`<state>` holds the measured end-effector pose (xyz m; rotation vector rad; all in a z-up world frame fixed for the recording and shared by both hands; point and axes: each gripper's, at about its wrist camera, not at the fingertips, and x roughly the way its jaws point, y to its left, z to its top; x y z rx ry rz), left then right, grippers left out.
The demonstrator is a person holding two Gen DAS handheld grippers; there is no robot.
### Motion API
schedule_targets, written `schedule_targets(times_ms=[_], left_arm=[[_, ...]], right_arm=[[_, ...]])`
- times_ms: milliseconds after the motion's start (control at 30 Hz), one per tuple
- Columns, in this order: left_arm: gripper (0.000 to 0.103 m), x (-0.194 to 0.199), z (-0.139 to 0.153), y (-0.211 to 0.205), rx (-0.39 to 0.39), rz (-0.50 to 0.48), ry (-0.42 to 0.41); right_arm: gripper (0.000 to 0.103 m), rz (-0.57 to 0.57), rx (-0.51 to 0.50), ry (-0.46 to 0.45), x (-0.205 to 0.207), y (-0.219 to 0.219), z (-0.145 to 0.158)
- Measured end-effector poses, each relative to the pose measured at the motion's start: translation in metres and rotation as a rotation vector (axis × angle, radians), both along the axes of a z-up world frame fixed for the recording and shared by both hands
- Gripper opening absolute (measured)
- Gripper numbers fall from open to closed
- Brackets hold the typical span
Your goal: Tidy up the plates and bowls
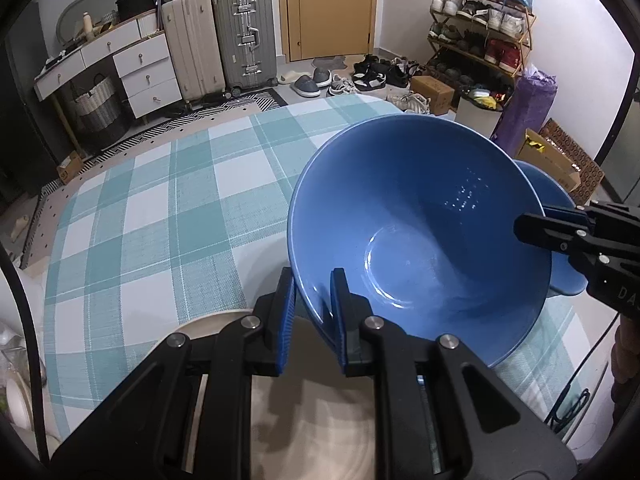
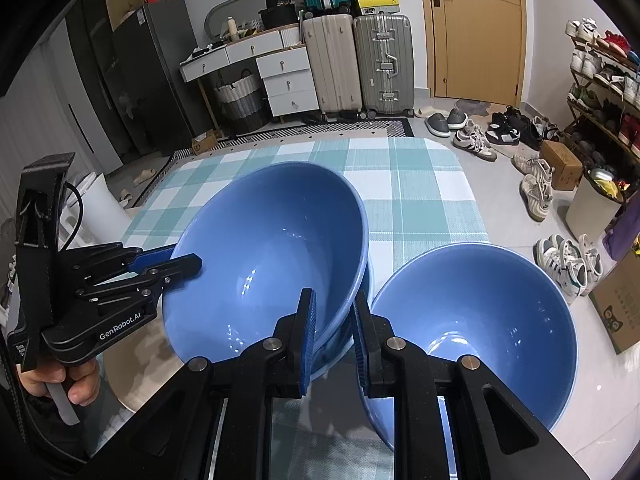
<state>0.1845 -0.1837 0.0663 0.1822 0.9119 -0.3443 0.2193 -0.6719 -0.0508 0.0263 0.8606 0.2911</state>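
Left wrist view: the left hand-held gripper [image 1: 312, 308] clamps the near rim of the large blue bowl [image 1: 420, 232], glossy and deep, above the checked woven cloth on the worktop [image 1: 160, 208].

Right wrist view: the right hand-held gripper [image 2: 334, 334] pinches the opposite rim. Lower both sides evenly, clearing the second blue bowl [image 2: 480, 320] toward the right edge.

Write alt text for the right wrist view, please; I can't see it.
Both tongs pinch opposite rims of one large blue bowl above a teal checked tablecloth: the right tongs at its near rim, the left tongs on its left. A second blue bowl sits just right of it.
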Motion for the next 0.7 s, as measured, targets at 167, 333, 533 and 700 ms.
schedule_targets(times_ms=[167, 333, 533, 700], left_arm=[[0.014, 0.005, -0.009, -0.004, 0.018, -0.001, 0.003], [0.014, 0.009, -0.017, -0.004, 0.048, -0.002, -0.010], [0.014, 0.012, -0.025, -0.007, 0.075, -0.003, -0.015], [0.014, 0.014, -0.029, -0.007, 0.086, -0.003, -0.016]], right_arm=[[0.018, -0.006, -0.015, 0.006, 0.002, 0.002, -0.006], [0.018, -0.007, -0.038, 0.000, 0.002, 0.005, -0.011], [0.018, -0.004, -0.046, -0.002, 0.002, 0.005, -0.016], [0.019, -0.002, -0.054, 0.000, 0.001, 0.004, -0.018]])
